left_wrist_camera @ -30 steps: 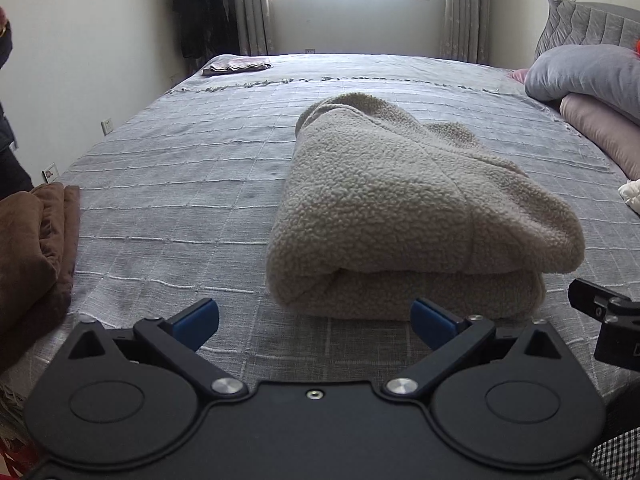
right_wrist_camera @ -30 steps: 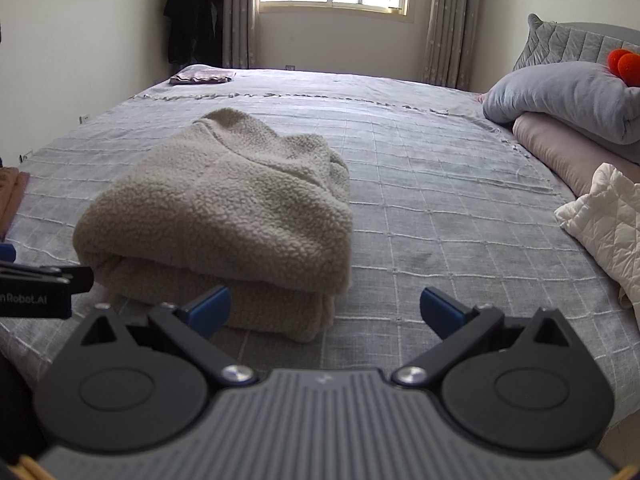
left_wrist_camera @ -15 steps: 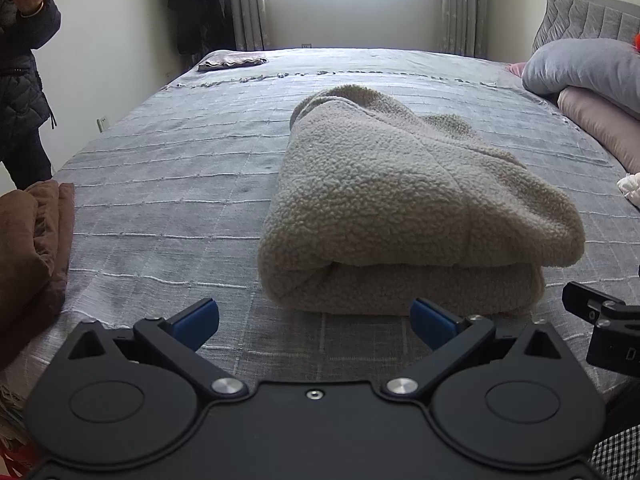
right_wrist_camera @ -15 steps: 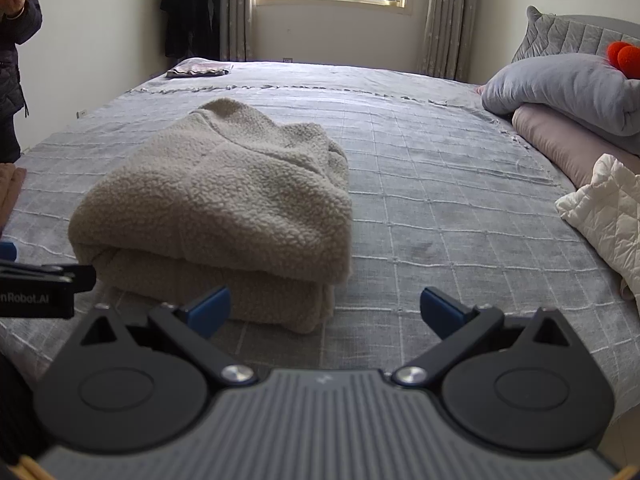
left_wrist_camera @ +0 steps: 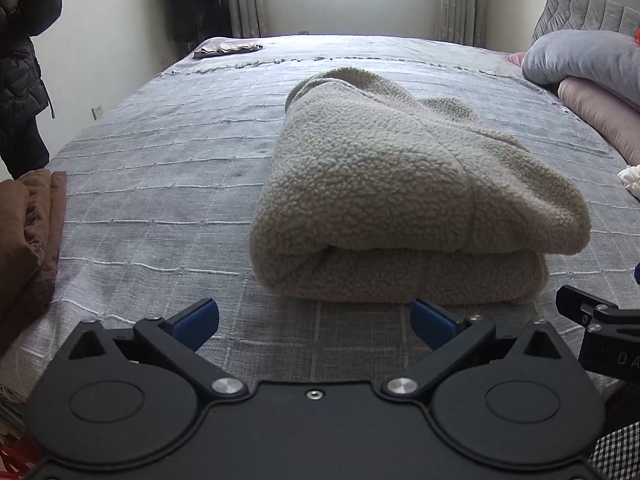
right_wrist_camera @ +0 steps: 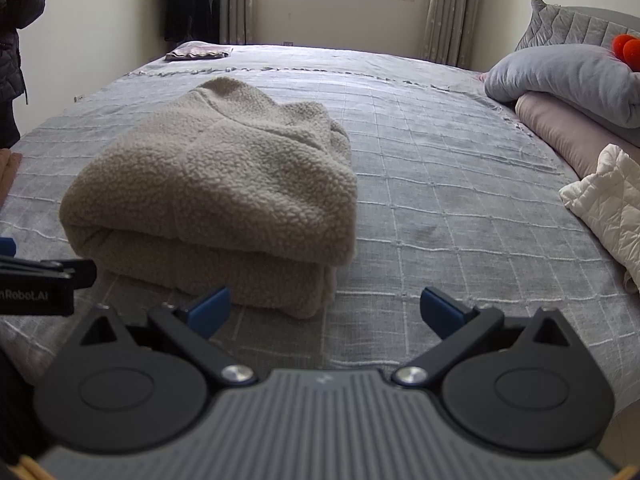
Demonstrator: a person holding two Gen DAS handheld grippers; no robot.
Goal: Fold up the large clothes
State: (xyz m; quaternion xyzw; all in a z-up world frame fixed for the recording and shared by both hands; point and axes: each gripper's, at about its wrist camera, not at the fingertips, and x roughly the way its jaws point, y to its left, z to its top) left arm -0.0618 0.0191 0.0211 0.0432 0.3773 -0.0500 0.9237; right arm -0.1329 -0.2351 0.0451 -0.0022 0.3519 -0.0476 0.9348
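1. Fleece garment [left_wrist_camera: 404, 184] is lying folded on the grey bedspread [left_wrist_camera: 160, 184], nearer than a second ago.
2. Left gripper [left_wrist_camera: 314, 316] and right gripper [right_wrist_camera: 324, 306] are hovering released, empty; folding looks finished.

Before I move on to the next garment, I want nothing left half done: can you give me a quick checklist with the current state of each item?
1. Left gripper open and empty: ok.
2. Right gripper open and empty: ok.
3. Beige fleece folded into a compact stack: ok.
4. Fleece lying fully on the bed, clear of its edge: ok.
5. Far side of the fold tidy: cannot tell, hidden.
6. Bystander clear of the grippers: ok, standing off to the left.
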